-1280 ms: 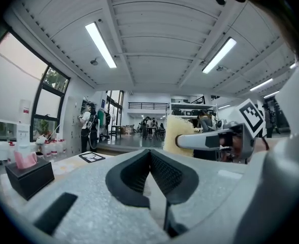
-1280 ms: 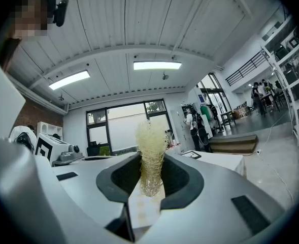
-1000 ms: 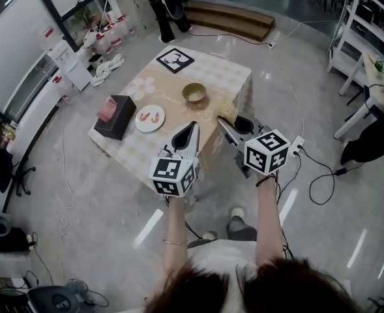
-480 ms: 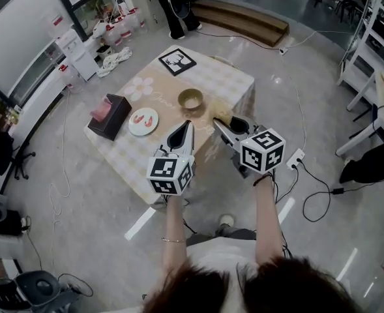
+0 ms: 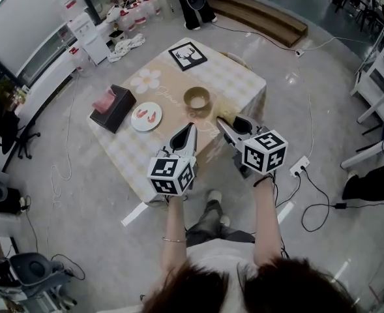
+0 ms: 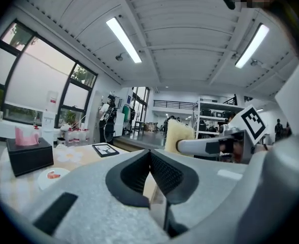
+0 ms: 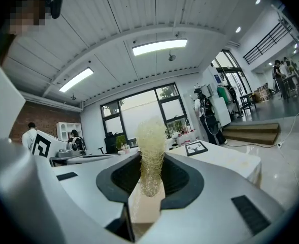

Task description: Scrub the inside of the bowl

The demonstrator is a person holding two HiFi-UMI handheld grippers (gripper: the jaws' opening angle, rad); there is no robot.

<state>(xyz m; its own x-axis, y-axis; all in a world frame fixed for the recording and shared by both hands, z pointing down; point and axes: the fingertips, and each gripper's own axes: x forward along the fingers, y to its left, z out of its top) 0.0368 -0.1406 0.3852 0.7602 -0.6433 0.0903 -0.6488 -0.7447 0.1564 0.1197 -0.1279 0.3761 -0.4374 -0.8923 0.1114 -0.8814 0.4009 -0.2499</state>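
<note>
A tan bowl (image 5: pixel 197 98) stands on the table (image 5: pixel 234 83) with the checked cloth, in the head view. Both grippers are held out side by side in the air, tips over the table's near edge, short of the bowl. My left gripper (image 5: pixel 192 128) (image 6: pixel 150 154) is shut with nothing between its pads. My right gripper (image 5: pixel 221 122) (image 7: pixel 152 159) is shut on a pale yellow mesh scrubber (image 7: pixel 151 146), which sticks up past the jaws. That scrubber (image 6: pixel 178 136) also shows in the left gripper view. Neither gripper view shows the bowl.
Left of the bowl on the table are a white plate (image 5: pixel 146 117) with red food and a black tissue box (image 5: pixel 113 107). A framed deer picture (image 5: pixel 188 55) lies at the far end. Cables and a power strip (image 5: pixel 298 167) lie on the floor at the right.
The person has stepped closer, so the table sits a little nearer and larger. Both grippers keep the same pose and the same grip.
</note>
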